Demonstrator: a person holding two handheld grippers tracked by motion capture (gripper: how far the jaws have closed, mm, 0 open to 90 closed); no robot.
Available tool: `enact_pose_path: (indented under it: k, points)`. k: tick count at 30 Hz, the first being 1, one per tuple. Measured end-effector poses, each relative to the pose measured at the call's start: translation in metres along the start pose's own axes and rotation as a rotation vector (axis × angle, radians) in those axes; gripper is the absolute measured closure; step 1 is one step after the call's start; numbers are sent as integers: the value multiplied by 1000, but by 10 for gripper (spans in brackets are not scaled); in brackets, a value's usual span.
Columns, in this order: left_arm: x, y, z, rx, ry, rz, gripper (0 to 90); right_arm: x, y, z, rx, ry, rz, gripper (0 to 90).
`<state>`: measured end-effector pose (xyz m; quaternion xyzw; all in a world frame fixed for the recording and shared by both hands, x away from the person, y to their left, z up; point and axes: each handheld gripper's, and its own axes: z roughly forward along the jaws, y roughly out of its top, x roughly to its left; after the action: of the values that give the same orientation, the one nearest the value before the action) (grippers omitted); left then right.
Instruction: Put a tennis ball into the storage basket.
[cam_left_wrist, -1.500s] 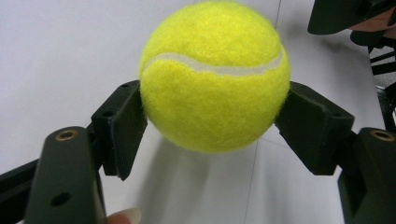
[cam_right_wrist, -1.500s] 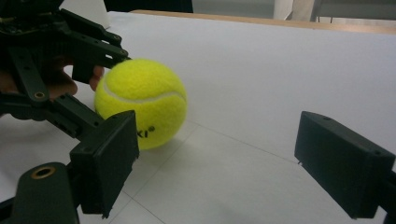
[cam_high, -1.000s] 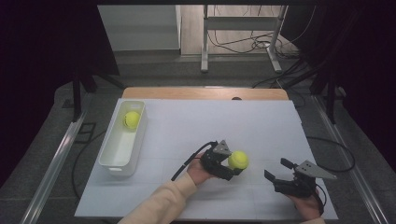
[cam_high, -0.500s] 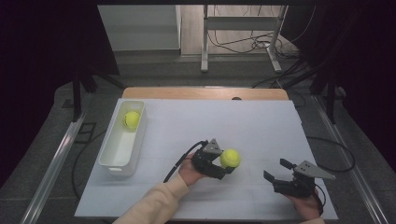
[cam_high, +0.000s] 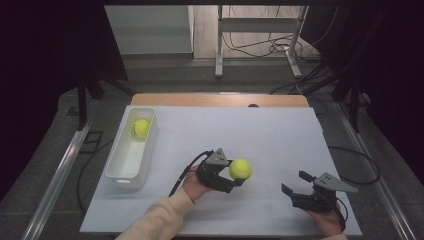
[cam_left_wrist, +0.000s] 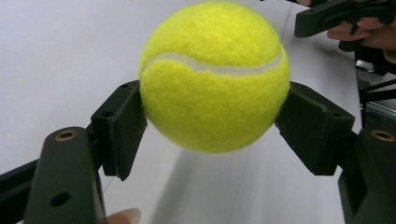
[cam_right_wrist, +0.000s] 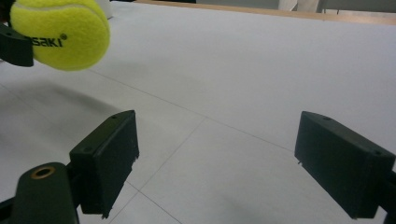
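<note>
Right tool: your right tool (cam_high: 300, 185) sat at the lower right of the high view, low over the desk (cam_high: 280, 135), jaws spread wide with nothing between them; in its own view only bare white surface lay between the two black pads (cam_right_wrist: 109, 158).
Why it waited there: judging by its pose, you kept it parked clear of the work, since one ball needs only one tool.
Left tool: your left tool (cam_high: 239, 176) was just below the frame's centre in the high view, closed on the tennis ball (cam_high: 240, 169).
Grip: in the left gripper view the pads (cam_left_wrist: 122, 126) pressed the ball (cam_left_wrist: 215, 77) on opposite sides at about its widest part, a hold that looked secure for carrying.
Ball's place: it hung above the desk, with its shadow on the surface beneath it, well apart from the tray.
Hand: your left hand (cam_high: 192, 186) held the tool from behind, the sleeve (cam_high: 155, 220) entering from the bottom edge.
Tray: the white tray (cam_high: 116, 170) lay at the left of the desk.
Tray contents: a second ball (cam_high: 141, 128) rested at its far end; the near part was empty.
Likely aim: you seemed set to carry the held ball to that tray.
</note>
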<state>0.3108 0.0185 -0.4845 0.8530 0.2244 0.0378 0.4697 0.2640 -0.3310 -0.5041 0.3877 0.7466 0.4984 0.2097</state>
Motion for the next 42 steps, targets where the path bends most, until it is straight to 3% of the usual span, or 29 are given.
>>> enact_pose_path:
  k: [14,28,42]
  points:
    - [4,-7,-17,-12,33,-11,265,-1,-1,2,12,7,-10,141]
    - [14,-18,-44,-36,68,-52,265,-1,-2,4,25,9,-16,140]
    - [17,-18,-52,-52,79,-59,265,-1,-2,5,29,9,-20,140]
